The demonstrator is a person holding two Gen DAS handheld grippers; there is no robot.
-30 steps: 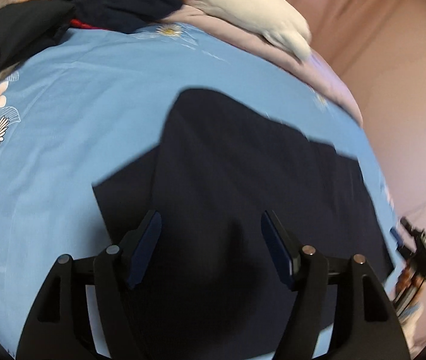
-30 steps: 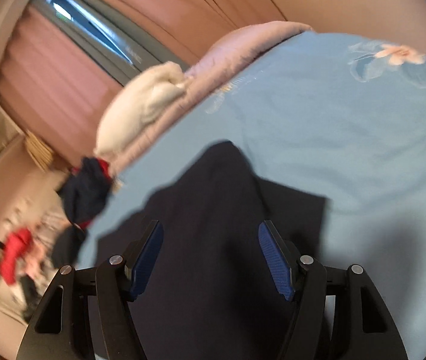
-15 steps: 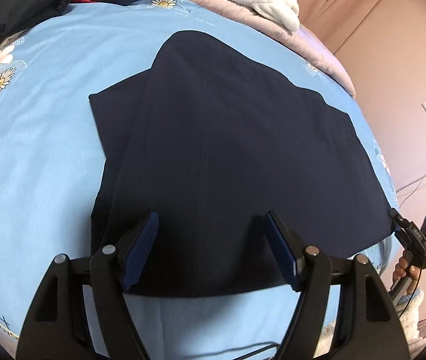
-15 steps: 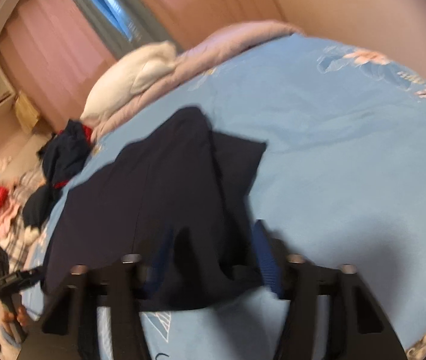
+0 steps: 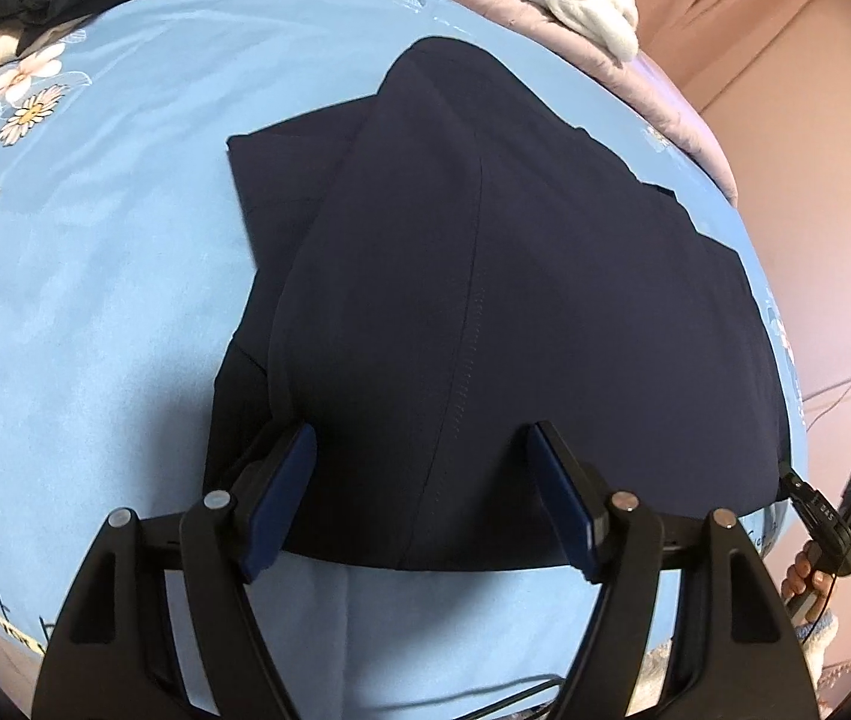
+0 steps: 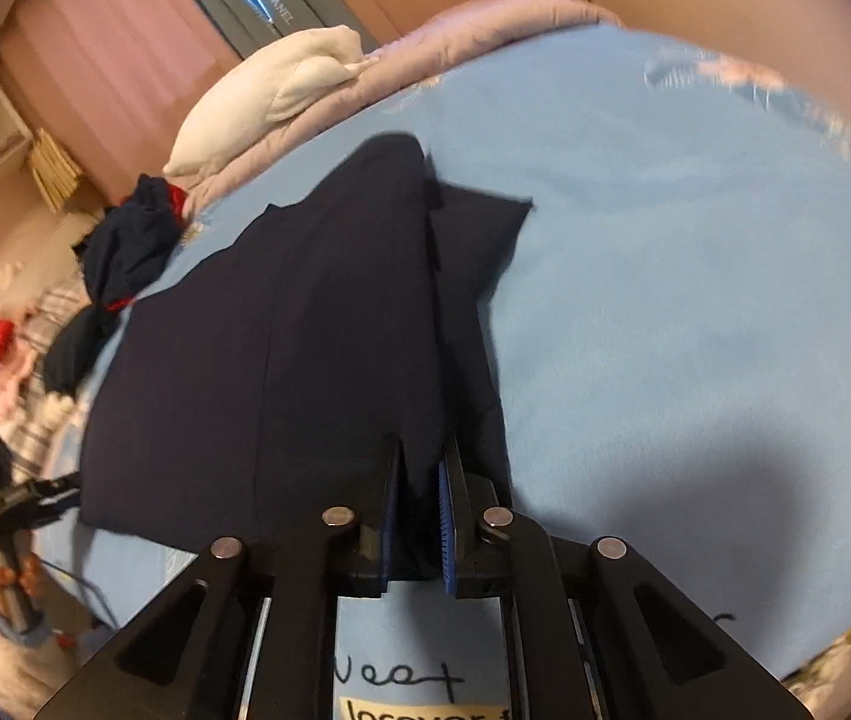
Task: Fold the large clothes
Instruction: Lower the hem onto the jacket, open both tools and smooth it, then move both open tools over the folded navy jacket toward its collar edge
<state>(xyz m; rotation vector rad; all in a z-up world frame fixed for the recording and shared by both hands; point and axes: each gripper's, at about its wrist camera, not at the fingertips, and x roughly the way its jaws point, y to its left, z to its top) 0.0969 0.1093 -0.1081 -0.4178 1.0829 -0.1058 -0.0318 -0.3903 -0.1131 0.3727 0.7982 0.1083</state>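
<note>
Right gripper (image 6: 419, 498) has gone from wide open a second ago to nearly closed, pinching the near hem of the navy garment (image 5: 485, 300), probably trousers or a skirt, so the grab for the next fold looks underway. Left gripper (image 5: 422, 498) is spread wide over the same hem, gripping nothing, and has crept closer to it. Garment lies flat on the blue floral bedsheet (image 5: 95, 300), one layer folded over another. Plenty of bare sheet on both sides; clothes pile (image 6: 125, 240) and white pillow (image 6: 269, 102) sit well back.
</note>
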